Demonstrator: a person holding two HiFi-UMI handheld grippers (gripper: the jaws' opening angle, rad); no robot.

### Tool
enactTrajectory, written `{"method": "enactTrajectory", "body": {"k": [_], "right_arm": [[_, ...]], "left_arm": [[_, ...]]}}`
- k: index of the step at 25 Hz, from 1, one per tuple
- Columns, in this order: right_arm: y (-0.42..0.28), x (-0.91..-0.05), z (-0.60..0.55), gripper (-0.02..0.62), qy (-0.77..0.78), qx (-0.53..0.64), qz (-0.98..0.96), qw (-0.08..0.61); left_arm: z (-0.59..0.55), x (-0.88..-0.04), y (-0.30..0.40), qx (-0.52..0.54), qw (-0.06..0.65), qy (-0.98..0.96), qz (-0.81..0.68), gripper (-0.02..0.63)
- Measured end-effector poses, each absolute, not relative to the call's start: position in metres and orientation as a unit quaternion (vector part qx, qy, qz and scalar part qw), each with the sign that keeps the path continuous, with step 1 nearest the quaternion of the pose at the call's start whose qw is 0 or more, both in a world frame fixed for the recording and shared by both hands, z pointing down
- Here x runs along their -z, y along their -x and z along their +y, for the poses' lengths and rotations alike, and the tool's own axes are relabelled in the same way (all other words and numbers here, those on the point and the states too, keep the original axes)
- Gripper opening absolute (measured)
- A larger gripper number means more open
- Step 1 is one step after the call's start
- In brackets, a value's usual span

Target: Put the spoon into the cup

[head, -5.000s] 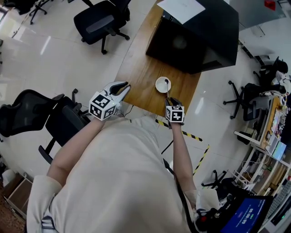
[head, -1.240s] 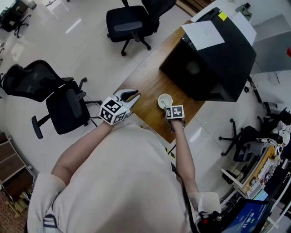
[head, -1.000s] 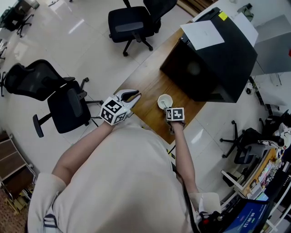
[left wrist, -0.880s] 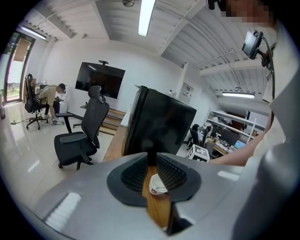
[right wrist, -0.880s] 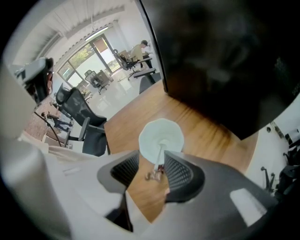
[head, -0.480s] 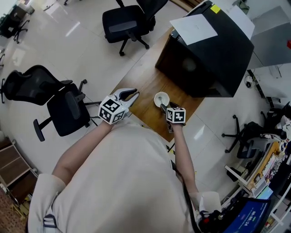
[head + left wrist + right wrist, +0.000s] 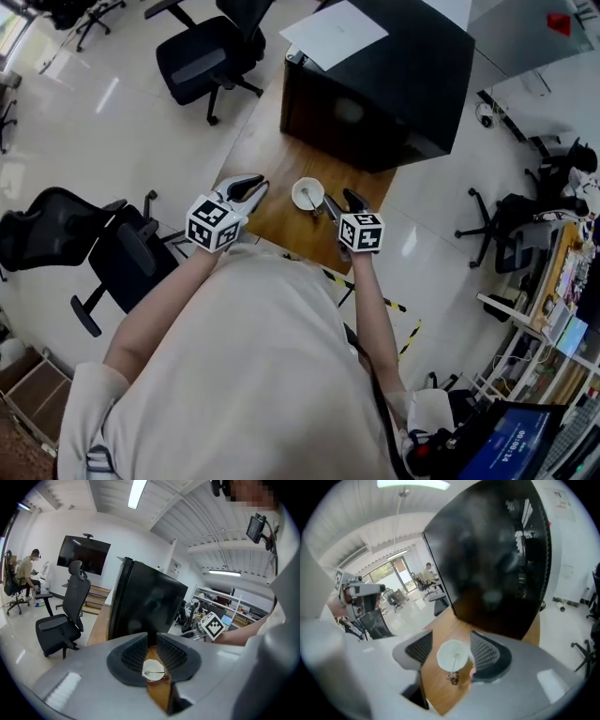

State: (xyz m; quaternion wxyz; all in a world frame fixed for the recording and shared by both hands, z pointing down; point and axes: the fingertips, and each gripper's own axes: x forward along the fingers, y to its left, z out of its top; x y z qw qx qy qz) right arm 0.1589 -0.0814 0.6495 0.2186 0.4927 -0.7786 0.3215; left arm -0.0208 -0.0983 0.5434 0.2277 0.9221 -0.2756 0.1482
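Note:
A white cup stands on the wooden table near its front edge, with the spoon resting inside it. In the right gripper view the spoon leans against the near rim of the cup. My right gripper hangs just right of the cup. Its jaws have just been opening, they now stand wide, and nothing is between them. My left gripper hovers left of the cup at the table's edge, jaws a narrow gap apart and empty. Through that gap the left gripper view shows the cup.
A large black box with a sheet of paper on top fills the far half of the table, close behind the cup. Office chairs stand on the floor to the left. Yellow-black tape marks the floor below the table.
My right gripper let go of the spoon, opened wide, and lifted back from above the cup to its right side. The spoon stays in the cup. The left gripper shifted slightly.

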Motion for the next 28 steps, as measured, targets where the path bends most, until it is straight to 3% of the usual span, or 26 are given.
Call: {"method": "enactTrajectory", "body": {"k": [17,28], "right_arm": [[-0.218,-0.484,-0.085,0.207,-0.595,-0.211,-0.772,-0.068],[-0.258,-0.502,-0.052,0.192,-0.659,-0.205,-0.719,-0.078]], "left_arm": [[-0.149,-0.509,0.012,-0.104,0.182,-0.94,-0.269,0.038],[-0.165,-0.539,0.034,-0.116,0.213,-0.923,-0.299,0.038]]}}
